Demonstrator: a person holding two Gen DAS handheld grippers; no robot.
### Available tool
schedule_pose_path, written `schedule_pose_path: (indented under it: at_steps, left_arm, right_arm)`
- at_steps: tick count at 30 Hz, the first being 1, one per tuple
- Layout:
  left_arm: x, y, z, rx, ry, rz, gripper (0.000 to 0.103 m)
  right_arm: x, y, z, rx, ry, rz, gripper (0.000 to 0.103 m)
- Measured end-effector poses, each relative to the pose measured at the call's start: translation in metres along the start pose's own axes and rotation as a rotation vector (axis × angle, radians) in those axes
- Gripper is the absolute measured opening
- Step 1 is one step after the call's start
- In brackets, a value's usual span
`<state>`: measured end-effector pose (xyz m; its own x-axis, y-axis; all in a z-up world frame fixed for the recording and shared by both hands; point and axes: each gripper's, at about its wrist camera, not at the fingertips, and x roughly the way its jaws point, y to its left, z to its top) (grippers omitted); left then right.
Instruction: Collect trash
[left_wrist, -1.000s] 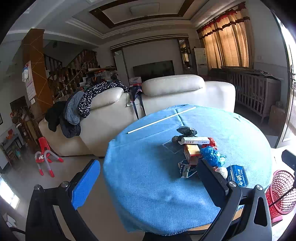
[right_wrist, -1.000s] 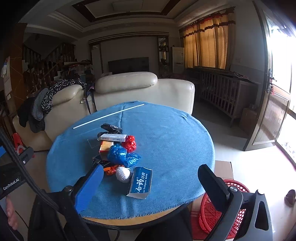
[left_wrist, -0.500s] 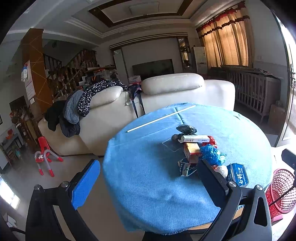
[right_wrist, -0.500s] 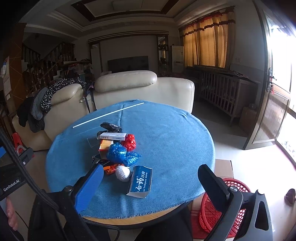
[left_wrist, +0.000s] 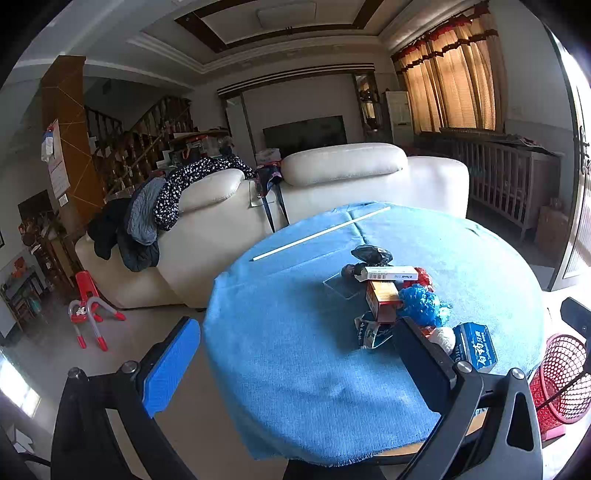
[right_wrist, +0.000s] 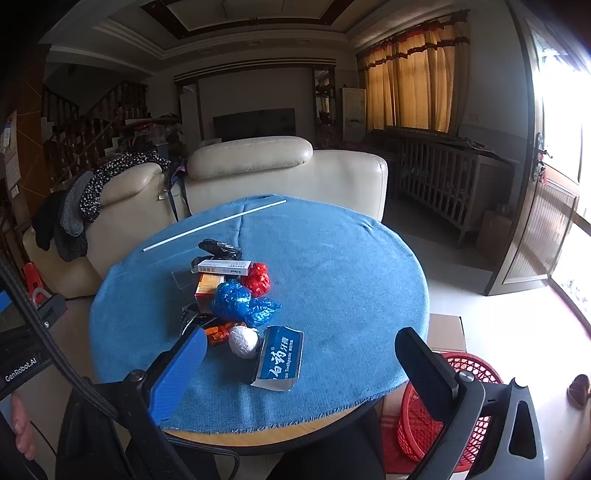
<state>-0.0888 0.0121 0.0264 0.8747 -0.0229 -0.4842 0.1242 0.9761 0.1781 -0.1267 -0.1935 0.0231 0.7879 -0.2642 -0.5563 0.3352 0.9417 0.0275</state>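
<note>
A heap of trash lies on the round table with a blue cloth (right_wrist: 351, 266): a blue toothpaste box (right_wrist: 280, 358), a white crumpled ball (right_wrist: 243, 341), a blue plastic wad (right_wrist: 240, 302), a red wad (right_wrist: 258, 277), an orange-red carton (right_wrist: 206, 286), a white box (right_wrist: 225, 266) and a black bag (right_wrist: 219, 249). The heap also shows in the left wrist view, with the toothpaste box (left_wrist: 476, 345) nearest. My left gripper (left_wrist: 295, 350) is open and empty over the table's near edge. My right gripper (right_wrist: 303, 363) is open and empty, just short of the toothpaste box.
A red mesh basket (right_wrist: 443, 413) stands on the floor beside the table at the right, also in the left wrist view (left_wrist: 561, 376). A thin white rod (right_wrist: 214, 223) lies on the far cloth. A cream sofa (right_wrist: 280, 173) stands behind the table.
Both views have shifted only slightly; the trash and the table sit a touch higher in the frames. Both grippers stay open.
</note>
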Motion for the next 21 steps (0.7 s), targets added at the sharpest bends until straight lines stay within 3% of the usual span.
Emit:
schedule_pose_path:
  at_steps: [13, 16, 19, 21]
  left_arm:
    - [0.021, -0.002, -0.006, 0.006, 0.057, -0.028, 0.103]
    - [0.042, -0.002, -0.007, -0.004, 0.116, -0.085, 0.103]
    - [0.071, -0.002, -0.009, -0.013, 0.198, -0.167, 0.103]
    - [0.09, -0.005, -0.013, -0.015, 0.259, -0.228, 0.103]
  right_arm:
    - [0.021, -0.007, -0.004, 0.016, 0.06, 0.037, 0.103]
    - [0.046, -0.017, -0.007, 0.027, 0.092, 0.084, 0.103]
    - [0.085, -0.038, -0.008, 0.077, 0.185, 0.132, 0.1]
    - [0.107, -0.05, -0.011, 0.096, 0.242, 0.152, 0.093]
